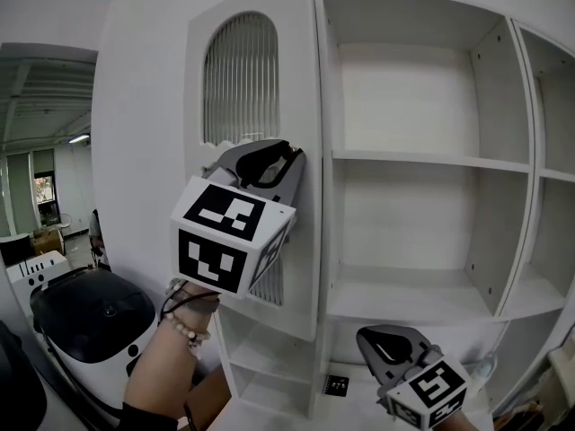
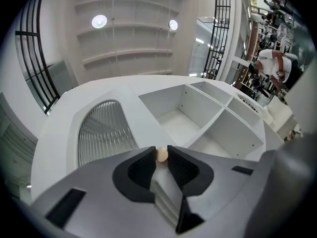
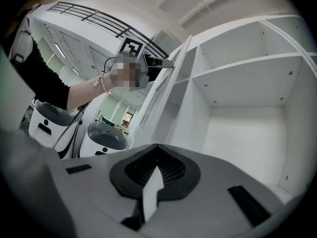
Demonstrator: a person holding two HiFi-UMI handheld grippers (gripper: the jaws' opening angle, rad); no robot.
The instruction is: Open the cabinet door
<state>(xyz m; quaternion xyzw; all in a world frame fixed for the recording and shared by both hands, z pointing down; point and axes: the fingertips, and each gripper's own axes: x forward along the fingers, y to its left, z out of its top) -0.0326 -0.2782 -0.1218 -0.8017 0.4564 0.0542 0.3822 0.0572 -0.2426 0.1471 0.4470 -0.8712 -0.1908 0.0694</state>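
At the lower right of the frame, nearest the viewer, the right gripper points level, its jaws closed on nothing. At mid-frame the left gripper tilts upward on a raised forearm, jaws clamped on the small round knob. The knob sits by the upright free edge of the cabinet door, which stands partly out from the shelves, so I judge the pull comes toward the viewer.

White wall at left; corridor beyond it, strip light on ceiling, far window with daylight. Rounded white machine with black top on floor, lower left. White shelf unit, open compartments. Round ceiling lamp, second lamp overhead; black railing at side
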